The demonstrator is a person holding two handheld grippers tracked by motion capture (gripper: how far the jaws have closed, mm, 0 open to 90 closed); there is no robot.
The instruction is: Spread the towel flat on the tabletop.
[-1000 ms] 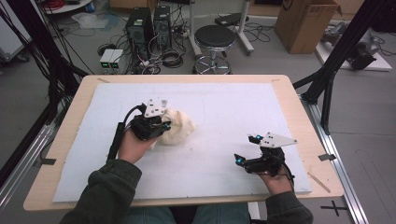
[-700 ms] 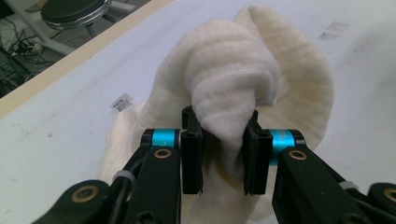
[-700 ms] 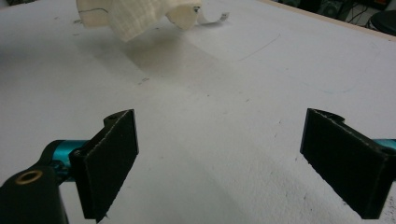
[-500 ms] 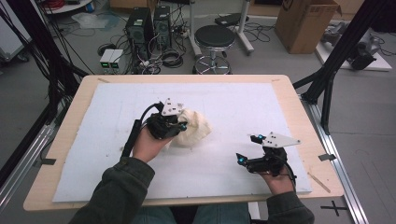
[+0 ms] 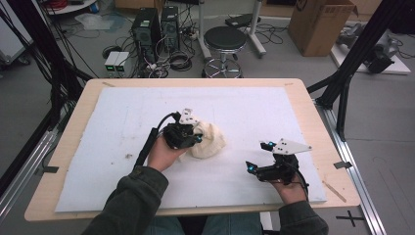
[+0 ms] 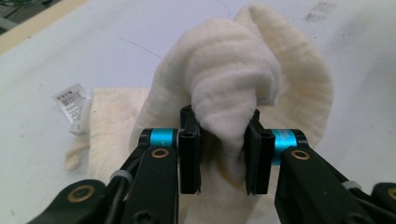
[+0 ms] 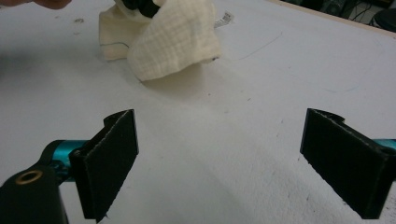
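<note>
Left gripper (image 6: 219, 154) pinches a bunched cream cloth (image 6: 233, 88); right gripper (image 7: 233, 154) gapes wide, well apart

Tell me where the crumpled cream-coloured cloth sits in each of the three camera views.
High view: the crumpled cream-coloured cloth lies just below centre on the white table cover, against the left tool.
Left gripper view: centre, a bunched fold pinched between that tool's two black jaws.
Right gripper view: top left, beyond the open right tool.
Shared landmark: the small white barcode label at the cloth's edge shows in both gripper views.
</note>
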